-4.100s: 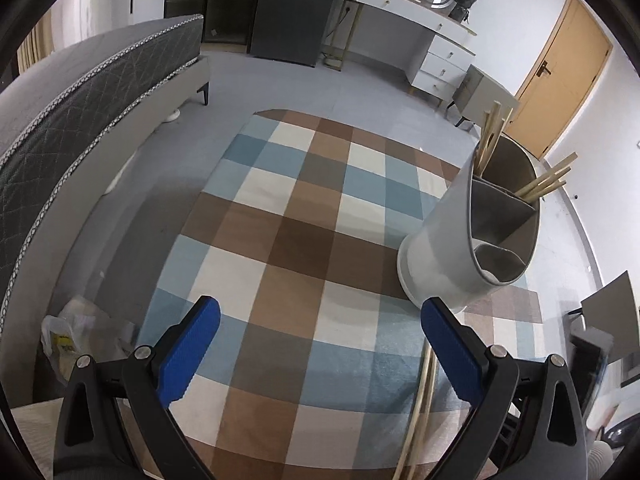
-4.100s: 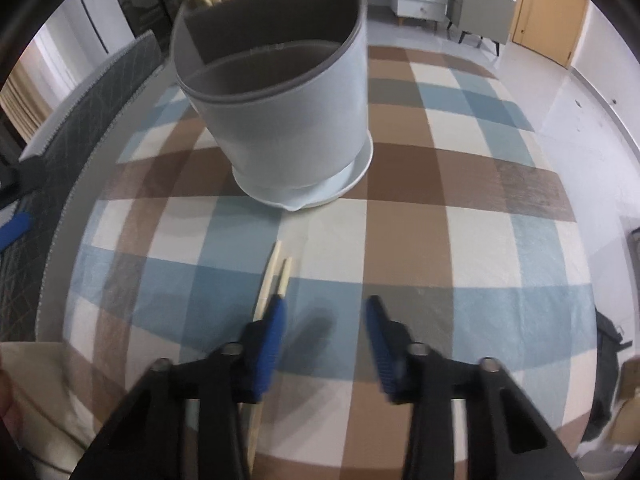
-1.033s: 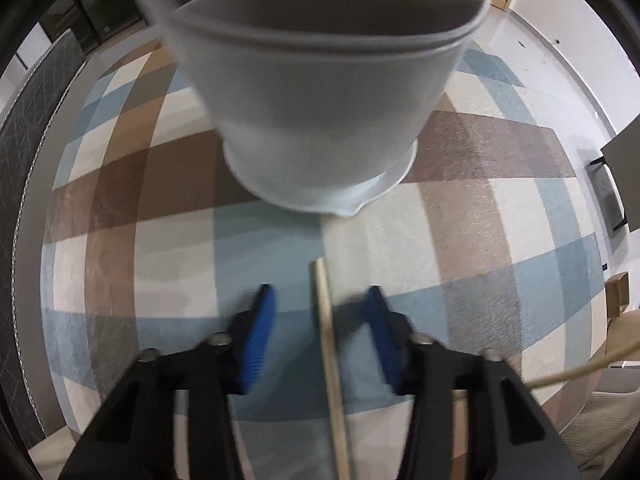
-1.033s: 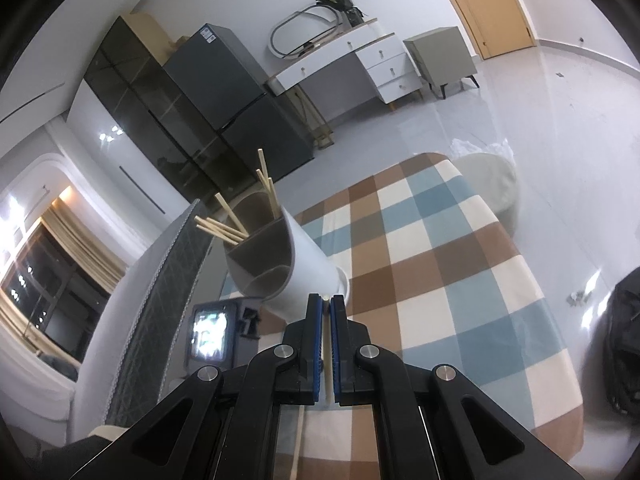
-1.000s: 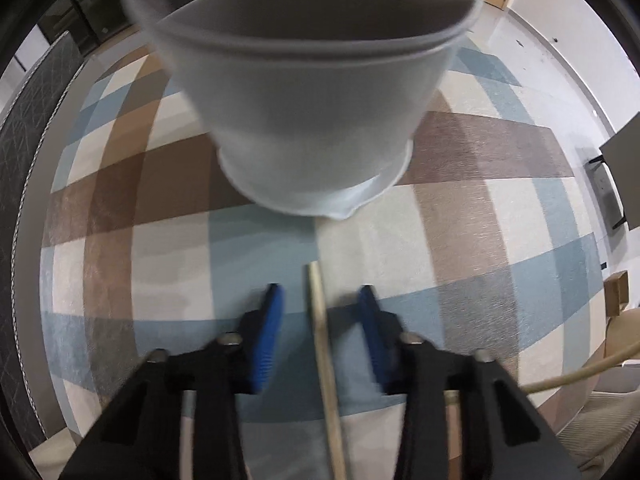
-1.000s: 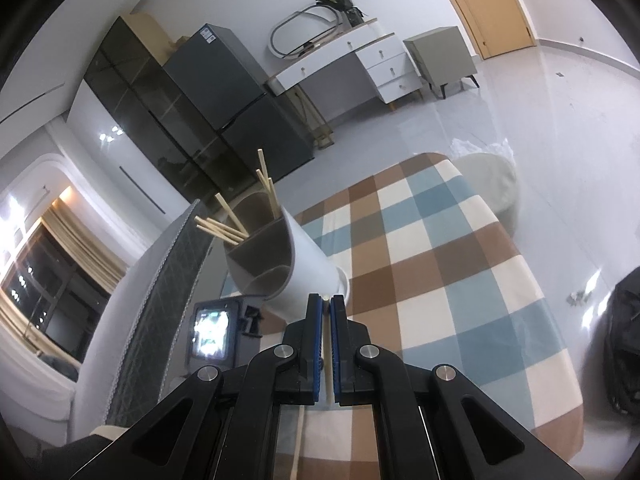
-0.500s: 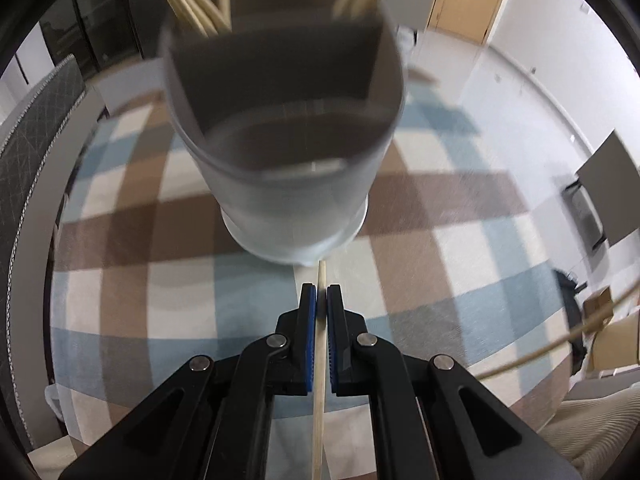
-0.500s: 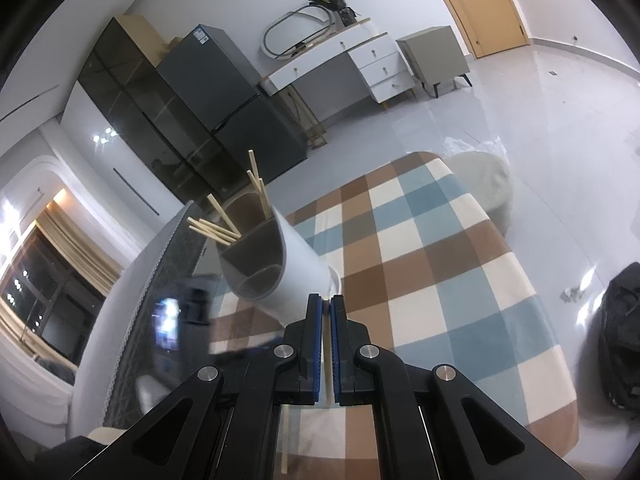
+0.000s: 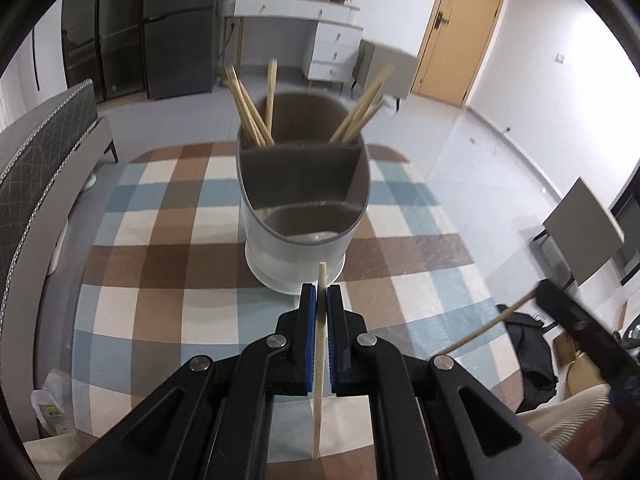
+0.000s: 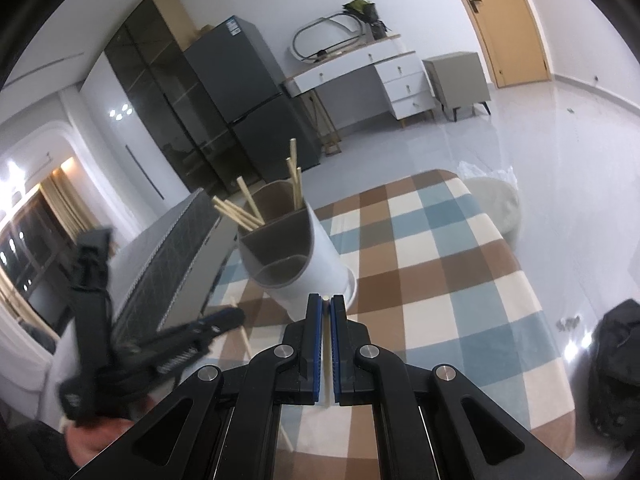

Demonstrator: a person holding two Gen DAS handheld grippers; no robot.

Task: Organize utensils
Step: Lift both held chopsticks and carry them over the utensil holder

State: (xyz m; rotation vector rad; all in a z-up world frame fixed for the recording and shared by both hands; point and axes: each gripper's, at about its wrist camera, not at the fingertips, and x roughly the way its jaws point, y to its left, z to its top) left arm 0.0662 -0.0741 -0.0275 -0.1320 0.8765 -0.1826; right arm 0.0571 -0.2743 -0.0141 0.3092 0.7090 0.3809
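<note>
A grey-and-white utensil holder (image 9: 304,236) stands on the checked tablecloth (image 9: 160,264), with several wooden chopsticks (image 9: 250,110) leaning in its two back compartments; its front compartment looks empty. My left gripper (image 9: 321,292) is shut on one chopstick (image 9: 318,400), held in the air just before the holder. My right gripper (image 10: 326,302) is shut on another chopstick (image 10: 327,344), short of the holder (image 10: 308,264). The right gripper (image 9: 560,316) with its stick also shows at the left wrist view's right edge. The left gripper (image 10: 224,318) appears blurred beside the holder.
A grey quilted bed (image 9: 36,160) runs along the table's left side. Behind are a dark fridge (image 10: 248,92), a white dresser (image 9: 320,36) and a wooden door (image 9: 460,36). A black bag (image 10: 616,368) lies on the floor at the right.
The left gripper closed on the chopstick that lay on the cloth and lifted it; the view rose above the holder's rim. The right gripper drifted slightly, still clamping its stick.
</note>
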